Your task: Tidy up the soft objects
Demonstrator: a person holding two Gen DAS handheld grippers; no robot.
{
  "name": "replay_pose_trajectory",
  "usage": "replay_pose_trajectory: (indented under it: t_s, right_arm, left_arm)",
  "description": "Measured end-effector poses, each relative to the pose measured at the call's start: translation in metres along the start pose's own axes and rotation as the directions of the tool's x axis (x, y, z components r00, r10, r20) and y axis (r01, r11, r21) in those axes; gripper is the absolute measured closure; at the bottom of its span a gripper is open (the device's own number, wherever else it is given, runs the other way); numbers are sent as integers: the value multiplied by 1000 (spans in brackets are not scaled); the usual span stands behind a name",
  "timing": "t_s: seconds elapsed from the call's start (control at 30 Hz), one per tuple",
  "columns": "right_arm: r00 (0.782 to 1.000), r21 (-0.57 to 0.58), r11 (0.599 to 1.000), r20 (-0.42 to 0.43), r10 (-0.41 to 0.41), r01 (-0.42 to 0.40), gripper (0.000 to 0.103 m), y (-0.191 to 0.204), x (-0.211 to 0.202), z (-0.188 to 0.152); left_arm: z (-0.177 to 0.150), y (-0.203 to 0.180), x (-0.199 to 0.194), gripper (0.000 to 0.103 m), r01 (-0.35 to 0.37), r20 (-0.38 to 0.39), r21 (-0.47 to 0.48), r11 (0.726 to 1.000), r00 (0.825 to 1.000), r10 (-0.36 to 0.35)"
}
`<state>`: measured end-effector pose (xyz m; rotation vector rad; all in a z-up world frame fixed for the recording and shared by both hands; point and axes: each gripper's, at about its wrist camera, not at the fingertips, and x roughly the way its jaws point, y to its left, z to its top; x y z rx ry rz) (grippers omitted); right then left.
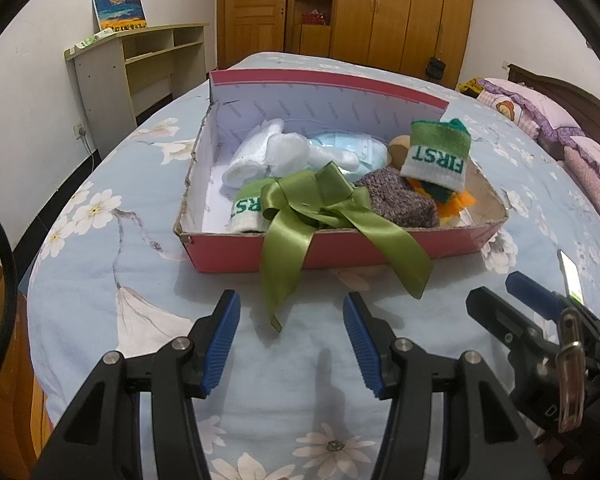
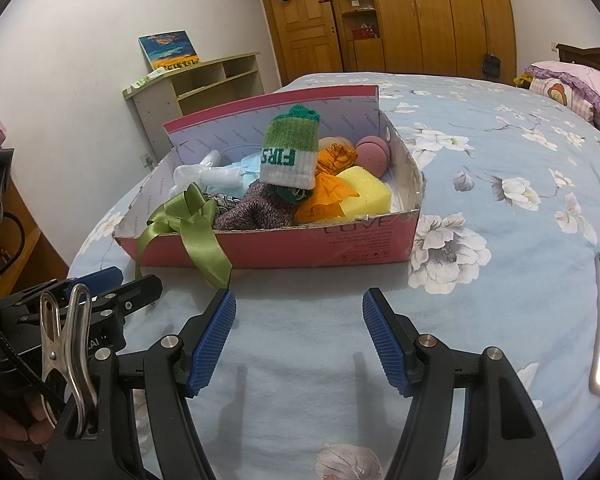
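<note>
Both hand-held grippers point(image 1: 292, 344) point(image 2: 298, 344) wide open, empty

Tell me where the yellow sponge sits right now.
The yellow sponge lies inside the pink box at its right end in the right wrist view, beside the orange cloth and before the pink ball.

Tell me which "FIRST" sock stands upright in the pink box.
The right-hand green-and-white "FIRST" sock, propped atop the pile; the other sock lies under the green ribbon bow.

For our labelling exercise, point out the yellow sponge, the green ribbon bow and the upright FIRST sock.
yellow sponge point(image 2: 366, 188): right wrist view, its top face.
green ribbon bow point(image 1: 312, 196): left wrist view, the knot's loops.
upright FIRST sock point(image 1: 438, 160): left wrist view, the white lettered band.
</note>
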<state>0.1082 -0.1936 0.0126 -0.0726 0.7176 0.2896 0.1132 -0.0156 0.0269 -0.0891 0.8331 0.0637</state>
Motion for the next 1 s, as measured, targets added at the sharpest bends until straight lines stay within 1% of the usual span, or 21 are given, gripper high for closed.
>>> replay_pose_trajectory:
  t_s: [0.67, 0.87, 1.0]
  right_arm:
    - [1000, 1, 1000, -1, 0, 0, 35, 0, 0, 1]
    - [1000, 3, 1000, -1, 1, -1, 35, 0, 1, -1]
    - [1000, 4, 1000, -1, 1, -1, 35, 0, 1, -1]
  left_arm:
    - [1, -2, 0, 46, -8, -6, 2, 1000, 1000, 8]
    - [0, -4, -1, 46, -18, 12, 15, 1000, 1000, 18]
    - [1, -4, -1, 46, -13, 6, 15, 1000, 1000, 13]
